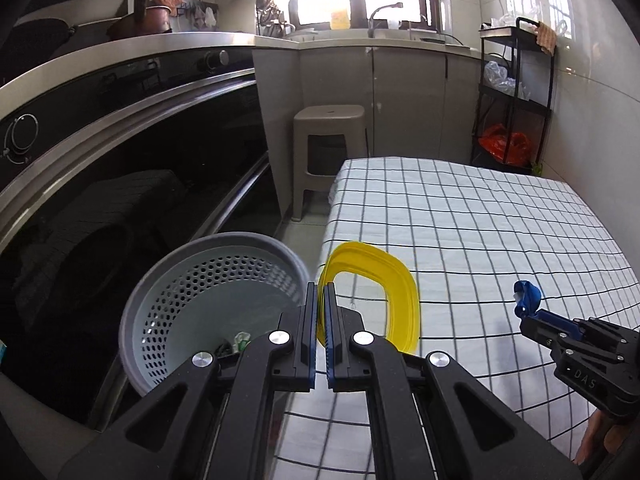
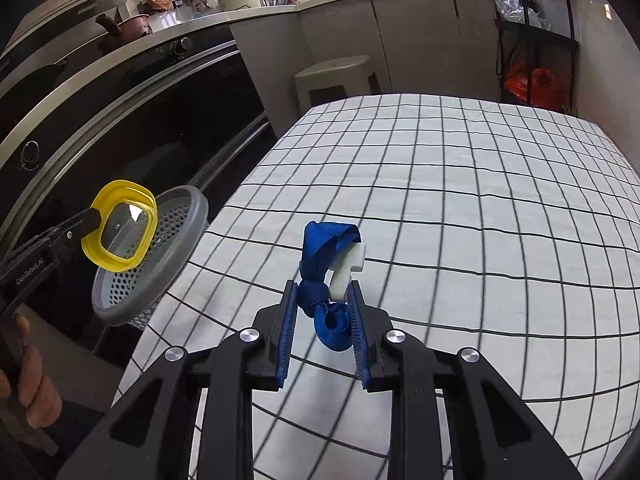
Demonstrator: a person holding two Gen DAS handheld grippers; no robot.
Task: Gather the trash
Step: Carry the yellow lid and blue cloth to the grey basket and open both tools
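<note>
Beside bin [image 1: 208, 304], L gripper [image 1: 319, 320] pinching yellow lid [image 1: 400, 292] by thin rim; over table [image 2: 440, 200], R gripper [image 2: 324, 320] clamped on blue strap [image 2: 320, 256] w/ white clip; lid could slip, miss bin.

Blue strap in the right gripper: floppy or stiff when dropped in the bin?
Likely floppy: the blue strap is knotted and folded over itself in the right gripper. Its white buckle looks rigid, so that end probably leads. Seems light.
</note>
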